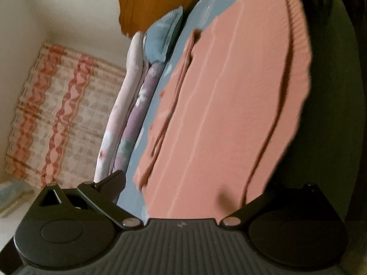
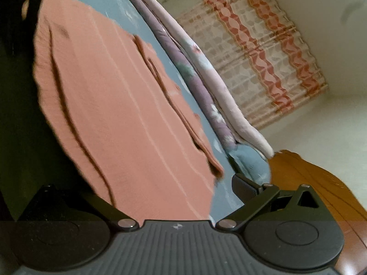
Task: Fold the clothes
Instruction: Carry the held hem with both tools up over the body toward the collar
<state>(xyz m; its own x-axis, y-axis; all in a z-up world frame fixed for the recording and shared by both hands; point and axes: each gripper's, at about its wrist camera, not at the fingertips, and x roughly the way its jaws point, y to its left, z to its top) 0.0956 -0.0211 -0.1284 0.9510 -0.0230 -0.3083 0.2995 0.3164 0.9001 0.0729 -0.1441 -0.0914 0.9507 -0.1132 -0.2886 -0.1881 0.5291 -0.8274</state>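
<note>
A salmon-pink knitted garment (image 1: 224, 105) lies spread on a blue-grey bed sheet (image 1: 206, 13); it also shows in the right wrist view (image 2: 119, 105). Both views are tilted and blurred. My left gripper (image 1: 183, 197) stands open, jaws spread wide on either side of the garment's near edge, one finger (image 1: 110, 183) visible at left. My right gripper (image 2: 174, 197) stands open the same way, one finger (image 2: 245, 185) visible at right. Neither holds cloth that I can see.
Rolled floral quilts (image 1: 128, 114) and a blue pillow (image 1: 162, 36) lie along the far side of the bed. A wooden headboard (image 1: 149, 0) stands past them. A patterned curtain (image 2: 263, 52) hangs on the wall. A dark band (image 1: 332, 91) runs beside the garment.
</note>
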